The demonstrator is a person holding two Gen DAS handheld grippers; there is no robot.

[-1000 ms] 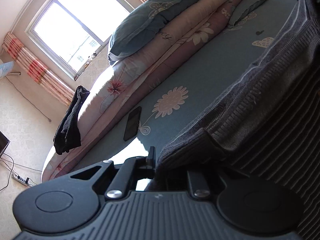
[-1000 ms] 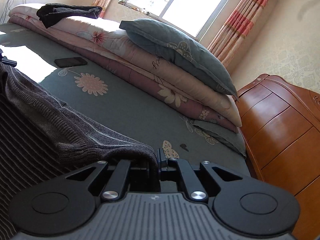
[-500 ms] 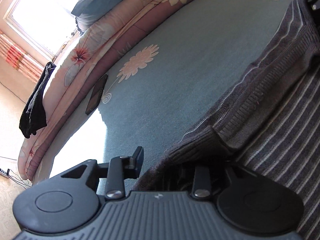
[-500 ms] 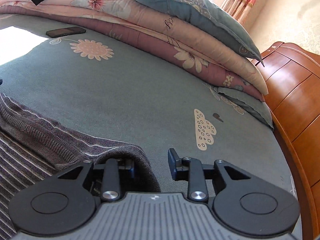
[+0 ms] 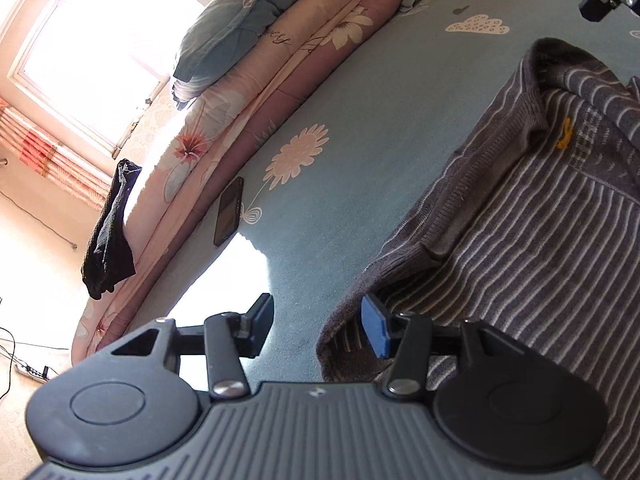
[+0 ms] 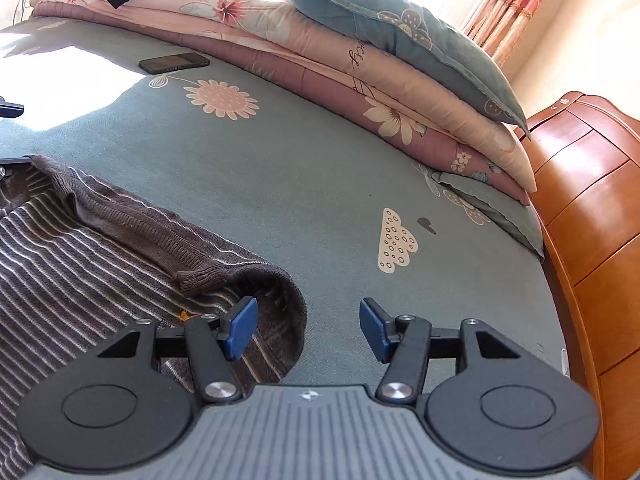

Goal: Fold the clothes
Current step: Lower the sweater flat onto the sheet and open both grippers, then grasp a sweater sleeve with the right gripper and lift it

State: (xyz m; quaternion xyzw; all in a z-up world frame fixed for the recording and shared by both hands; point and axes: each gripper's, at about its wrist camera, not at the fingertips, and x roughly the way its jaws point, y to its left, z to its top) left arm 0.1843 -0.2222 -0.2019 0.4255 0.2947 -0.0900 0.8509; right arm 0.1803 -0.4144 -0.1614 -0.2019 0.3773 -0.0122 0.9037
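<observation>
Both claws let go just now: left claw (image 5: 318, 326), right claw (image 6: 308, 328) spread wide. Striped sweater (image 5: 540, 240) lies folded on bed (image 6: 300, 184). Fold done.

The left gripper (image 5: 316, 326) and right gripper (image 6: 308, 326) share one build: a ribbed grey body with a small pale logo, flanked by two round black discs. Black linkage arms turn on silver screws, and the fingers (image 6: 240, 326) carry blue pads.
</observation>
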